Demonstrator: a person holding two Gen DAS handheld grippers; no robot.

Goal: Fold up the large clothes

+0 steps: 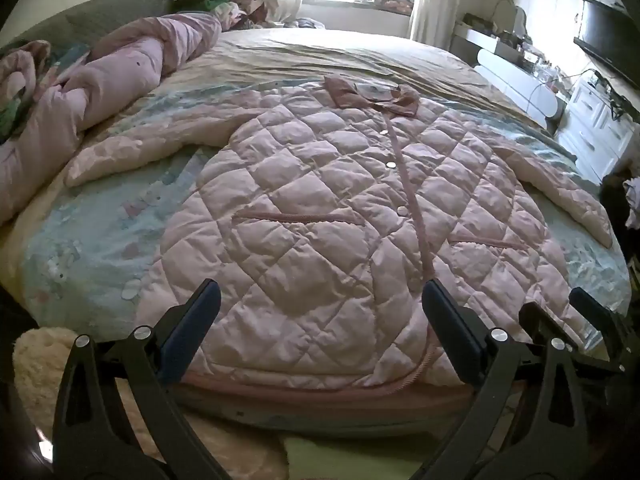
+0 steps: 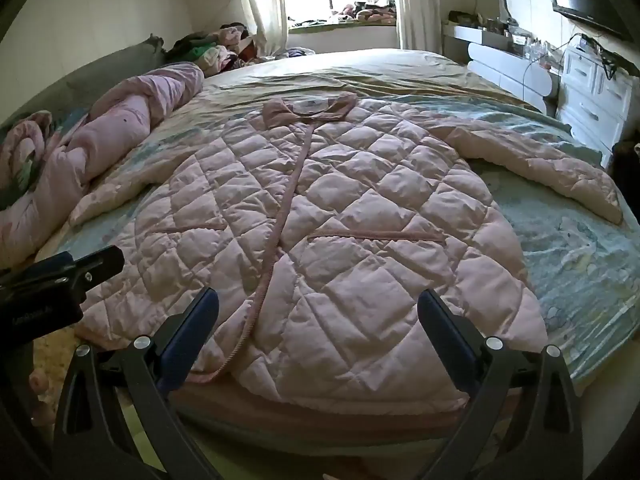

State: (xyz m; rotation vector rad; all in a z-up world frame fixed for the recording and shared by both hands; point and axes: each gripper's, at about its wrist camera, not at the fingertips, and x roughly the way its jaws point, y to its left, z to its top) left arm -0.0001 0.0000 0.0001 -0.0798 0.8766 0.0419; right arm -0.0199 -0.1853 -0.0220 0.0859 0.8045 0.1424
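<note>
One quilted pink coat [image 1: 320, 208] lies flat on one bed [image 1: 88, 248]; two sleeves spread.

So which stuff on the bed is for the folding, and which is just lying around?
For the folding:
- pink quilted coat, spread flat on the bed
- left hand-held gripper, open
- right hand-held gripper, open

Just lying around:
- rolled pink blanket along the bed's left side
- heap of clothes by the window
- white drawers
- TV
</note>
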